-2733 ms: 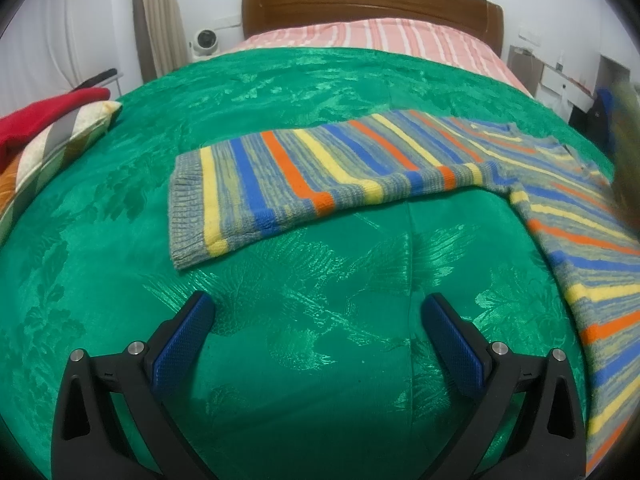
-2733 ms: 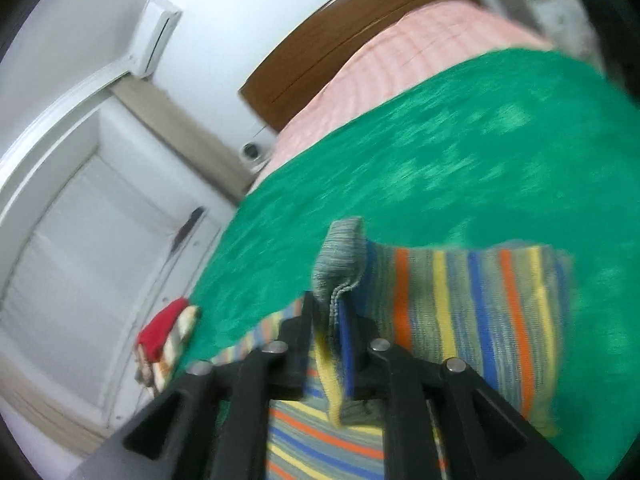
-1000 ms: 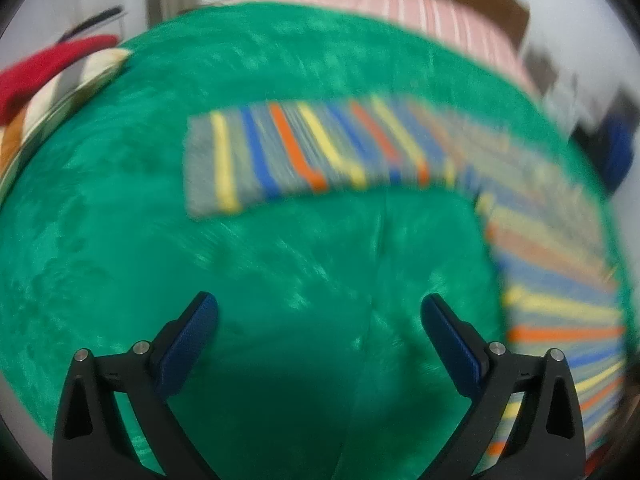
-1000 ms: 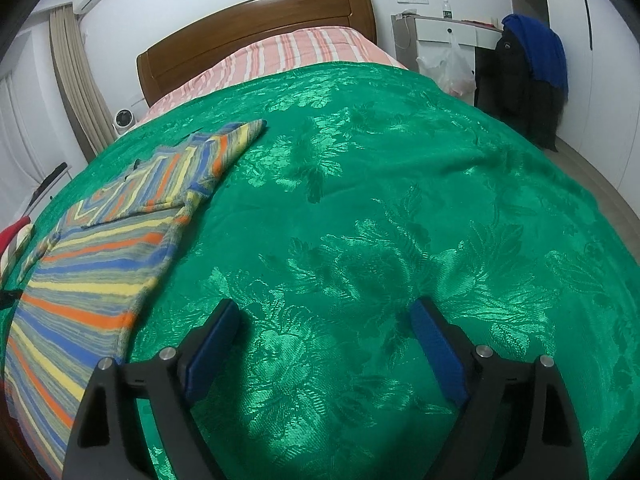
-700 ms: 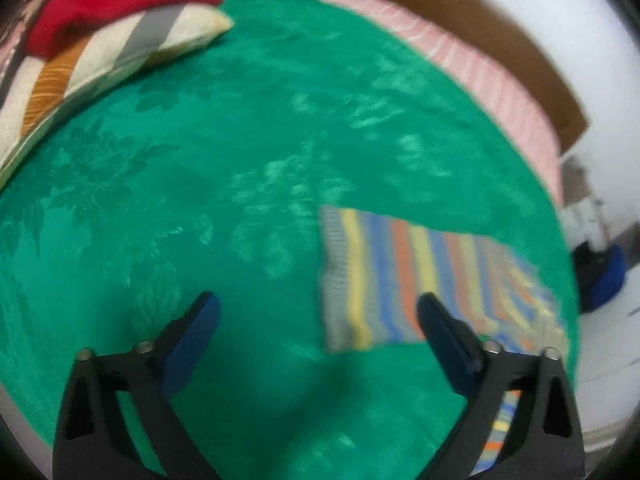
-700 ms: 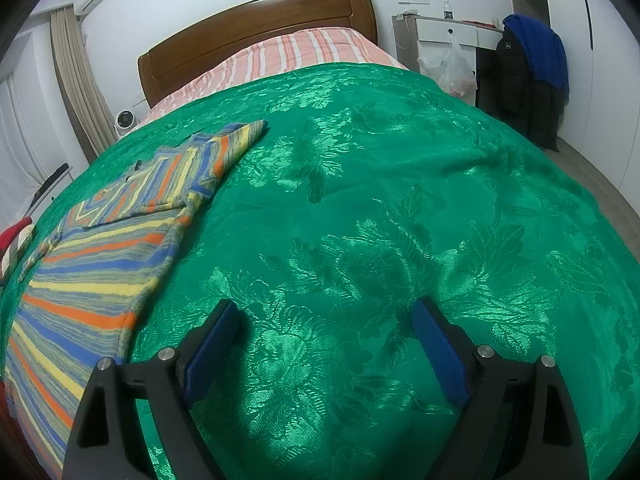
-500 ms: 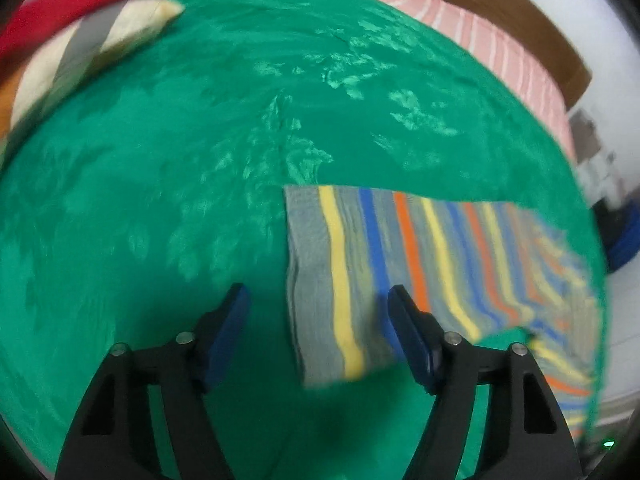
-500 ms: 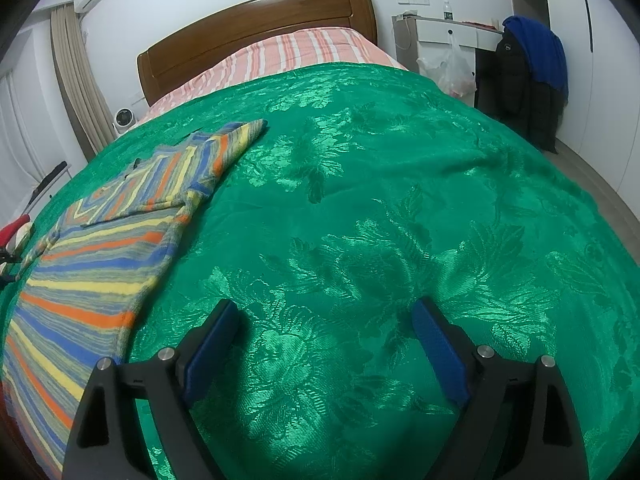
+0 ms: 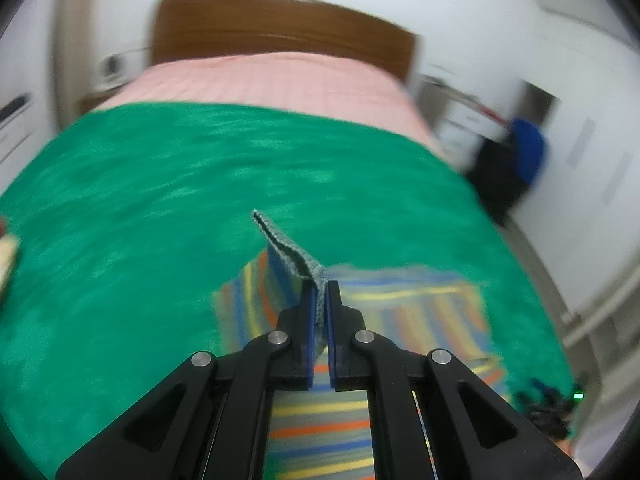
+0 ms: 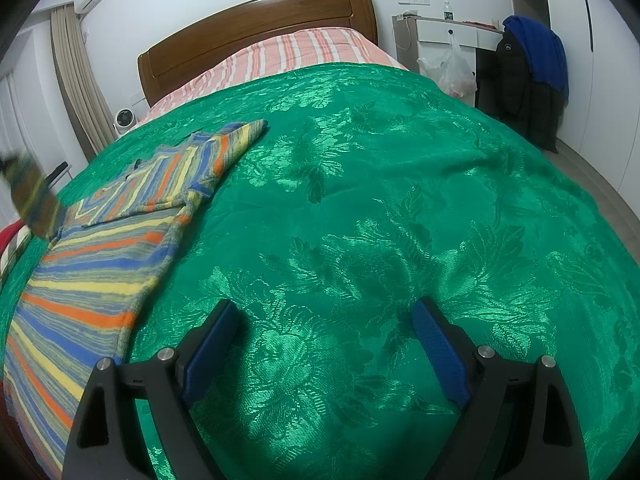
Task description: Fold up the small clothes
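A small striped knit sweater, grey with blue, yellow and orange bands, lies on the green bedspread at the left of the right wrist view. In the left wrist view my left gripper is shut on the sweater's grey ribbed sleeve cuff, lifted above the bed, with the striped sleeve hanging below it. The raised sleeve shows as a blur at the far left of the right wrist view. My right gripper stands open over bare bedspread, to the right of the sweater, holding nothing.
A wooden headboard and a pink striped sheet lie at the far end. A white bedside unit with a plastic bag and dark and blue coats stands to the right. A red and striped pillow edge shows at far left.
My left gripper went to the sleeve cuff, shut on it and lifted it off the bed. The right gripper and the sweater's body stayed where they were.
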The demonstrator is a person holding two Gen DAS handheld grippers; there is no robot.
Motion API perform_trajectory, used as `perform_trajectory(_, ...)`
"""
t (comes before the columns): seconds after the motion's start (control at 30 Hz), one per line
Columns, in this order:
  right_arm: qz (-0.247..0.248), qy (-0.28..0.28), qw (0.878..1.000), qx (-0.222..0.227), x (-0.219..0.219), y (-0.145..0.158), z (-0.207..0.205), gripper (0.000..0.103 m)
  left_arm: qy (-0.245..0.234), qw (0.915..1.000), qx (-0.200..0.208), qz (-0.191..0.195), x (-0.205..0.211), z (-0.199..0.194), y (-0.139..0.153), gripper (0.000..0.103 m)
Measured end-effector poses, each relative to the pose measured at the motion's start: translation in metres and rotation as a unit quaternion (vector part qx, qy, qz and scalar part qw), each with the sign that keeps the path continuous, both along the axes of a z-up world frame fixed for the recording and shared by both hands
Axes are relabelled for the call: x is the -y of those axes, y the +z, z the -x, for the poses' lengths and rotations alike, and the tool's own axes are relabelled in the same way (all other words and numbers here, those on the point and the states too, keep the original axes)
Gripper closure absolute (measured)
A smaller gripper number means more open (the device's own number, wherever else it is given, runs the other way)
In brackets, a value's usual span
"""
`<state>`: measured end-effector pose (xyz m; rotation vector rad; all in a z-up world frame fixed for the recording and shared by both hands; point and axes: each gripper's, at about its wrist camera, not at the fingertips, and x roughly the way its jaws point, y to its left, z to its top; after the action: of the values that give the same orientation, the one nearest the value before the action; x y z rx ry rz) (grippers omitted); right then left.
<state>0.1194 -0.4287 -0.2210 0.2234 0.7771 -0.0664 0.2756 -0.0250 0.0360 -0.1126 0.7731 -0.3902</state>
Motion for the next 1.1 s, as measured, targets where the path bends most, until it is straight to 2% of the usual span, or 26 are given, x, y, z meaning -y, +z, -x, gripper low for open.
perform_trajectory(0.07, 0.000, 0.000, 1.000, 0.000, 0.000, 0.000, 0.000, 0.014, -0.041, 0.9991, -0.012, 0.000, 0.048, -0.004, -0.012, 0.097)
perform_trajectory(0.1, 0.000, 0.000, 1.000, 0.000, 0.000, 0.000, 0.000, 0.014, -0.054, 0.9982, -0.026, -0.005, 0.067, -0.007, -0.022, 0.086)
perform_trajectory(0.13, 0.000, 0.000, 1.000, 0.000, 0.000, 0.000, 0.000, 0.014, -0.067, 0.9967, -0.044, -0.013, 0.087, -0.009, -0.036, 0.058)
perform_trajectory(0.2, 0.000, 0.000, 1.000, 0.000, 0.000, 0.000, 0.000, 0.014, -0.070, 0.9954, -0.061, -0.023, 0.107, -0.011, -0.057, 0.027)
perform_trajectory(0.27, -0.001, 0.000, 1.000, 0.001, 0.000, 0.000, 0.000, 0.014, -0.062, 0.9965, -0.056, -0.007, 0.099, -0.009, -0.069, 0.026)
perform_trajectory(0.37, -0.003, 0.000, 1.000, 0.003, 0.000, 0.000, 0.000, 0.014, -0.020, 0.9974, -0.069, 0.003, 0.071, -0.020, -0.081, 0.026)
perform_trajectory(0.47, -0.006, 0.002, 1.000, 0.004, 0.000, -0.001, 0.000, 0.014, 0.040, 0.9962, -0.074, -0.023, 0.030, -0.023, -0.102, 0.026)
perform_trajectory(0.53, -0.006, 0.002, 1.000, 0.004, 0.000, -0.001, 0.000, 0.014, 0.076, 0.9900, -0.101, -0.064, 0.003, -0.025, -0.136, 0.026)
perform_trajectory(0.57, -0.007, 0.002, 1.000, 0.005, 0.000, -0.001, 0.000, 0.014, 0.099, 0.9831, -0.124, -0.092, -0.010, -0.026, -0.158, 0.026)
perform_trajectory(0.6, -0.007, 0.002, 1.000, 0.004, 0.000, -0.001, 0.000, 0.014, 0.127, 0.9714, -0.157, -0.124, -0.026, -0.024, -0.184, 0.026)
perform_trajectory(0.63, -0.007, 0.002, 1.000, 0.005, 0.000, -0.001, -0.001, 0.014, 0.131, 0.9709, -0.164, -0.116, -0.039, -0.019, -0.195, 0.024)
perform_trajectory(0.67, -0.006, 0.002, 1.000, 0.004, 0.000, -0.001, -0.001, 0.014, 0.124, 0.9791, -0.137, -0.085, -0.052, -0.007, -0.193, 0.024)
perform_trajectory(0.73, -0.007, 0.002, 1.000, 0.005, 0.000, -0.001, 0.000, 0.014, 0.137, 0.9775, -0.133, -0.089, -0.064, 0.007, -0.184, 0.014)
perform_trajectory(0.87, -0.007, 0.001, 1.000, 0.005, -0.001, -0.001, -0.001, 0.014, 0.137, 0.9823, -0.096, -0.085, -0.087, 0.044, -0.152, 0.012)
perform_trajectory(1.0, -0.006, 0.001, 1.000, 0.005, 0.000, -0.001, 0.000, 0.014, 0.156, 0.9795, -0.049, -0.117, -0.115, 0.082, -0.138, 0.005)
perform_trajectory(1.1, -0.007, 0.001, 1.000, 0.007, 0.000, -0.001, 0.000, 0.014, 0.186, 0.9728, -0.038, -0.133, -0.138, 0.104, -0.158, 0.004)
